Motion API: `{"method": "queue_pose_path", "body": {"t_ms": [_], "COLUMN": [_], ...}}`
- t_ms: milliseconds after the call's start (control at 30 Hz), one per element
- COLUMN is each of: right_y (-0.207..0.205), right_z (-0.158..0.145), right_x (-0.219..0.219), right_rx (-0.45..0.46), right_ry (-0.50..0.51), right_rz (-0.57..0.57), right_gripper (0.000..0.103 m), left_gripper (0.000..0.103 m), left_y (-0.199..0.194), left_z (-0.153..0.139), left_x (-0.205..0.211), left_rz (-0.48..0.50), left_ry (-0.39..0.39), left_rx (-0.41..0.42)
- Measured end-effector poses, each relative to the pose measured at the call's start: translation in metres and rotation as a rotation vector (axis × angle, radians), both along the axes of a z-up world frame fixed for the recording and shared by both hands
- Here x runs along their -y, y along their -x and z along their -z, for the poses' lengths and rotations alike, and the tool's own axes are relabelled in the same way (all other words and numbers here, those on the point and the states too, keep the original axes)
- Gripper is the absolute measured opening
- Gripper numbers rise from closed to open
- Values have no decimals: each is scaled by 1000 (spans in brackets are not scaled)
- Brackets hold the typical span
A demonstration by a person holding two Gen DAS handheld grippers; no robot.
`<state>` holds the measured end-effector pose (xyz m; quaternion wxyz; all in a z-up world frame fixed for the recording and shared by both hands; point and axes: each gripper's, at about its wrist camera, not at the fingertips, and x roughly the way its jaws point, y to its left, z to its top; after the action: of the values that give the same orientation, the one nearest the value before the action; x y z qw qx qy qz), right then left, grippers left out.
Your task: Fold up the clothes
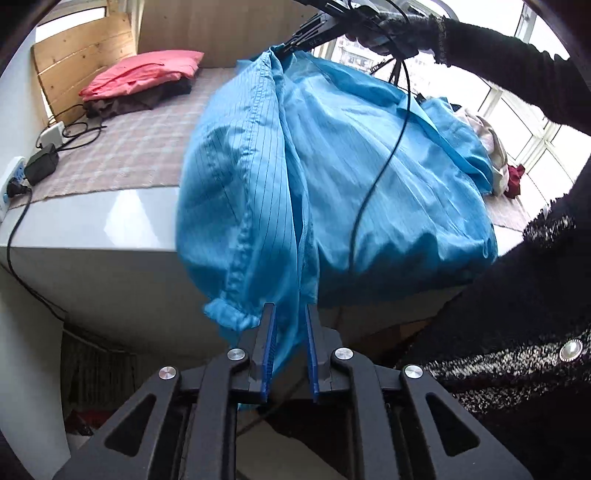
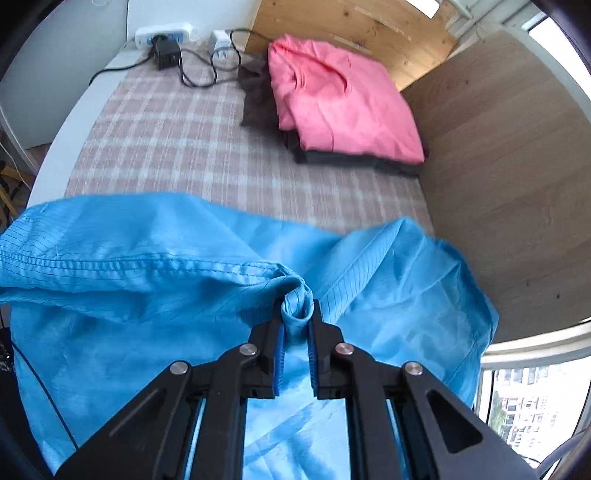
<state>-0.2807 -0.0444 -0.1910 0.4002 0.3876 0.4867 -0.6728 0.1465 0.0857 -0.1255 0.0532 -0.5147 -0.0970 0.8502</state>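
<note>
A light blue striped garment (image 1: pixel 351 166) hangs in the air over the table's front edge, held between both grippers. In the left wrist view my left gripper (image 1: pixel 290 308) has a strip of the blue cloth filling the narrow gap between its pads, next to an elastic cuff (image 1: pixel 229 314). My right gripper (image 1: pixel 286 48) grips the garment's top, higher up, held by a hand in a black sleeve (image 1: pixel 517 74). In the right wrist view the right gripper (image 2: pixel 297 304) pinches a rolled bunch of the blue garment (image 2: pixel 147 258), which spreads out below it.
A checked cloth (image 2: pixel 166 147) covers the table. A folded pink garment (image 2: pixel 340 99) lies on a dark one (image 2: pixel 258 99) at the far end by a wooden board (image 2: pixel 498 166). A power strip (image 2: pixel 164 33), adapter and cables sit in the corner. More clothes (image 1: pixel 491 147) lie by the window.
</note>
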Motion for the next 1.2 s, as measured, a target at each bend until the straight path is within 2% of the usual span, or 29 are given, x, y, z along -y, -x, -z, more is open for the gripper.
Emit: {"method": "queue_pose_path", "body": {"t_ms": [67, 133, 200, 233, 267, 300, 367, 467, 533, 667, 800, 867, 933, 1000, 1100, 1200], "right_y": [3, 1, 3, 1, 0, -8, -29, -74, -113, -180, -227, -247, -259, -262, -259, -262], "right_z": [18, 11, -12, -24, -37, -46, -62, -80, -81, -54, -4, 22, 38, 51, 65, 64], "right_x": [-30, -53, -74, -83, -93, -100, -110, -119, -118, -105, -65, -42, -24, -13, -5, 6], "right_rx": [22, 26, 102, 162, 223, 268, 330, 324, 340, 412, 498, 559, 585, 600, 678, 655], "right_ry": [-79, -33, 99, 177, 257, 307, 384, 413, 420, 461, 491, 491, 496, 507, 545, 548], "right_rz": [40, 69, 142, 172, 202, 205, 190, 174, 145, 193, 363, 470, 567, 685, 871, 958], "right_gripper": [16, 16, 17, 18, 24, 28, 32, 32, 32, 32, 32, 32, 32, 32, 32, 33], "left_gripper": [20, 20, 21, 26, 29, 33, 35, 35, 35, 35, 35, 35, 37, 39, 39, 39], "left_y": [-15, -30, -43, -48, -52, -53, -52, -42, -32, -10, 2, 5, 6, 9, 13, 18], "left_z": [2, -2, -9, -12, -15, -15, -14, -7, -2, 10, 24, 28, 32, 41, 52, 57], "left_x": [-14, -7, 8, 17, 26, 33, 47, 65, 76, 94, 104, 106, 106, 104, 100, 93], "left_rz": [7, -50, -130, -171, -199, -205, -210, -170, -136, -11, 159, 253, 357, 443, 564, 646], "left_ry": [-21, -21, -8, 21, 41, 52, 79, 123, 139, 141, 161, 150, 147, 191, 227, 245], "left_rx": [51, 79, 83, 77, 75, 79, 92, 114, 110, 75, 58, 21, -26, -41, -60, -94]}}
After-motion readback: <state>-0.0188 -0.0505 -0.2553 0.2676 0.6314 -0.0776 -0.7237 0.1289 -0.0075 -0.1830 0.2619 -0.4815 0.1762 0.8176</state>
